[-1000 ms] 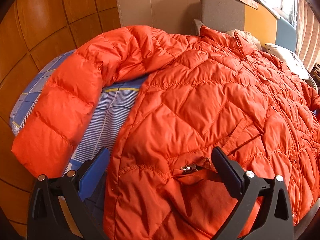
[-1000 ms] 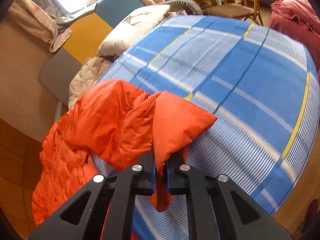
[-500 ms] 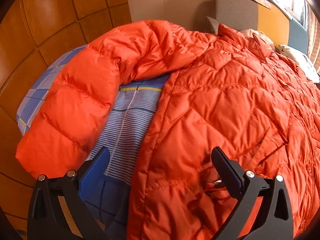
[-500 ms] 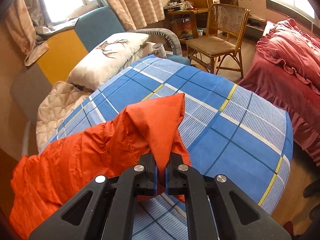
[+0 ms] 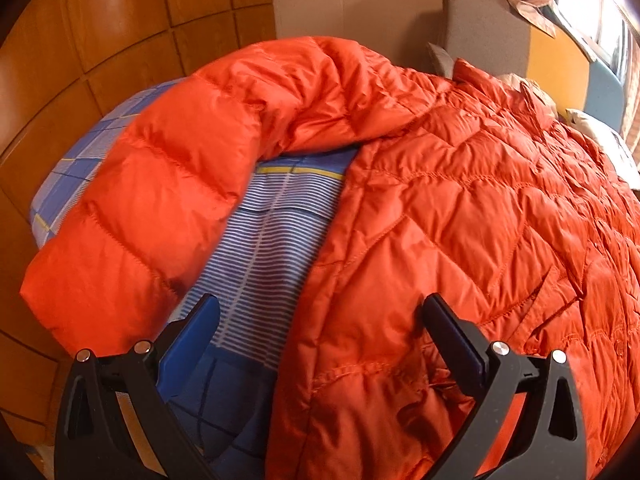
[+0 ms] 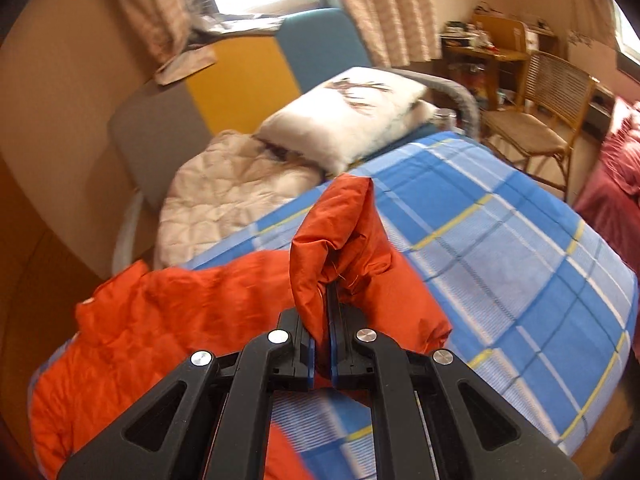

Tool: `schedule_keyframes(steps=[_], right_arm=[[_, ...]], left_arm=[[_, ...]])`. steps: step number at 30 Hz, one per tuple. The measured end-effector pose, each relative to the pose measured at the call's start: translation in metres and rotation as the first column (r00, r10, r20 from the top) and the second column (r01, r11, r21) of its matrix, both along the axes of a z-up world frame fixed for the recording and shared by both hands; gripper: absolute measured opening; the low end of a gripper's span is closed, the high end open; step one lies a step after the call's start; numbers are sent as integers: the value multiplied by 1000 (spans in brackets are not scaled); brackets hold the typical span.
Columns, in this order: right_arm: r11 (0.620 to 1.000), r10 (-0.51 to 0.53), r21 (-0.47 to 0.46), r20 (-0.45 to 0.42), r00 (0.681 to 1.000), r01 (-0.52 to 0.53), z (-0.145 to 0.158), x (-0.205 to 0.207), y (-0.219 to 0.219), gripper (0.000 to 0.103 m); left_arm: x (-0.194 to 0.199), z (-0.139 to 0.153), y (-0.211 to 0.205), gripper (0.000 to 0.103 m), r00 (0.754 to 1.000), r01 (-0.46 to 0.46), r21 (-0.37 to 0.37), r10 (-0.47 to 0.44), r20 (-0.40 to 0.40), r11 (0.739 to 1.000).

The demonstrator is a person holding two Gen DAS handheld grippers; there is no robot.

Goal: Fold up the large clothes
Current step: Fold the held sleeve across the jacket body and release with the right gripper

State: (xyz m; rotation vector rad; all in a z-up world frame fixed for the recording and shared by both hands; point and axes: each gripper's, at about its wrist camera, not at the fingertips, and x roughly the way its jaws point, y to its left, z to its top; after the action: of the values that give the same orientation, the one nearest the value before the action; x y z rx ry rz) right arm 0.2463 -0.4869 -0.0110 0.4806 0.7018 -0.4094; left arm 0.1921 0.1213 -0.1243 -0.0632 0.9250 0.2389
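An orange quilted down jacket lies spread on a bed with a blue plaid sheet. Its left sleeve curves out toward the bed's edge. My left gripper is open and empty, its jaws wide apart over the jacket's side edge near the hem. My right gripper is shut on the jacket's other sleeve and holds its cuff lifted above the sheet, with the jacket body lying to its left.
A wood-panelled wall runs along the bed's left side. A padded headboard, a beige quilt and a white pillow are at the head. A wicker chair, a cluttered desk and a red-covered bed stand beyond.
My right gripper has lifted the sleeve cuff higher and swung it toward the jacket body. My left gripper has shifted left along the jacket's edge, still open.
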Motion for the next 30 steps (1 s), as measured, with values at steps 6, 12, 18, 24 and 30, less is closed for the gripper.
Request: schedule_keyframes(steps=[6, 12, 18, 24, 30], right_arm=[[989, 148, -12, -5, 989, -149, -3, 43, 82, 5], [956, 292, -2, -21, 956, -292, -14, 84, 169, 5], [909, 416, 31, -34, 909, -415, -33, 118, 252, 5], [865, 500, 59, -47, 864, -498, -56, 149, 320, 5], [830, 558, 63, -63, 828, -554, -73, 163, 360, 5]], left_arm=[[-7, -1, 1, 101, 1000, -5, 32, 4, 12, 999], [-13, -3, 0, 101, 1000, -12, 69, 10, 27, 998], [-11, -7, 3, 101, 1000, -18, 39, 18, 12, 999], [-11, -10, 7, 101, 1000, -21, -6, 21, 7, 1000], [-11, -11, 9, 101, 1000, -20, -17, 20, 3, 1000]])
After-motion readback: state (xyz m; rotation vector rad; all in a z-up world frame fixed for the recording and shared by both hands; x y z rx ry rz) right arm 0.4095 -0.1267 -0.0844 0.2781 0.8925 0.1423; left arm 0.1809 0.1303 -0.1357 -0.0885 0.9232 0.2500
